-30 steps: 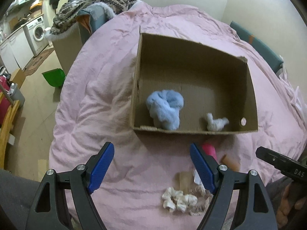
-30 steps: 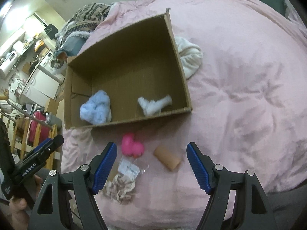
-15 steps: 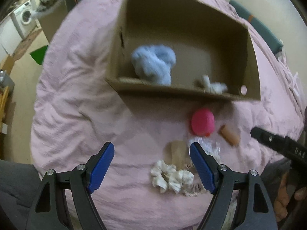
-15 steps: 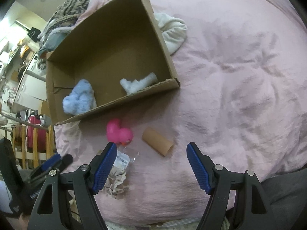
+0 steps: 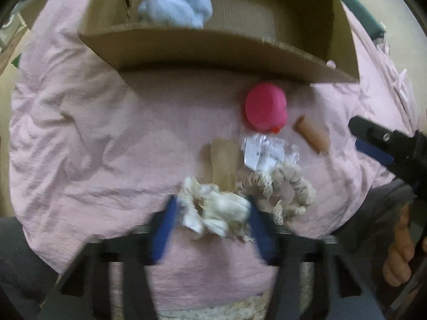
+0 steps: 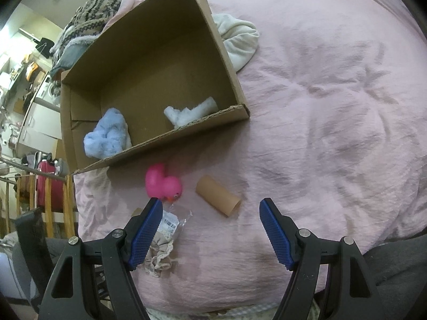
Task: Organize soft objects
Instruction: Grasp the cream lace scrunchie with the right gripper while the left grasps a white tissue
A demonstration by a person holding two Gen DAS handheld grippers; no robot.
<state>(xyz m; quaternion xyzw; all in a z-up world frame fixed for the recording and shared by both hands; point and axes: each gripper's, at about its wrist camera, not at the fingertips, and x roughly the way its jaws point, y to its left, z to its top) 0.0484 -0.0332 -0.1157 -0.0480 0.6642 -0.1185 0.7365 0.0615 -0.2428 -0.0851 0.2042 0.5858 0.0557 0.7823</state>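
Note:
A cream scrunchie [image 5: 216, 210] lies on the pink bedcover, and my left gripper [image 5: 213, 226] stands around it with a blue pad on each side, jaws narrowed and blurred by motion. A beige lace scrunchie [image 5: 288, 186] lies just right of it and shows in the right wrist view [image 6: 160, 256]. The cardboard box [image 6: 226, 53] holds a light blue fluffy cloth [image 6: 106, 136] and a white soft piece [image 6: 189, 112]. My right gripper [image 6: 210, 229] is open and empty above the bedcover, near a cardboard tube [image 6: 217, 196].
A pink rubber duck [image 6: 162, 184] sits in front of the box. A clear plastic wrapper with a label [image 5: 264, 152] and a flat tan strip [image 5: 222, 160] lie beside the scrunchies. A white cloth [image 6: 237, 40] lies behind the box. The bed edge drops off at left.
My left gripper has dropped down and forward onto the cream scrunchie and its jaws have narrowed around it. The right gripper has lowered a little and stays open.

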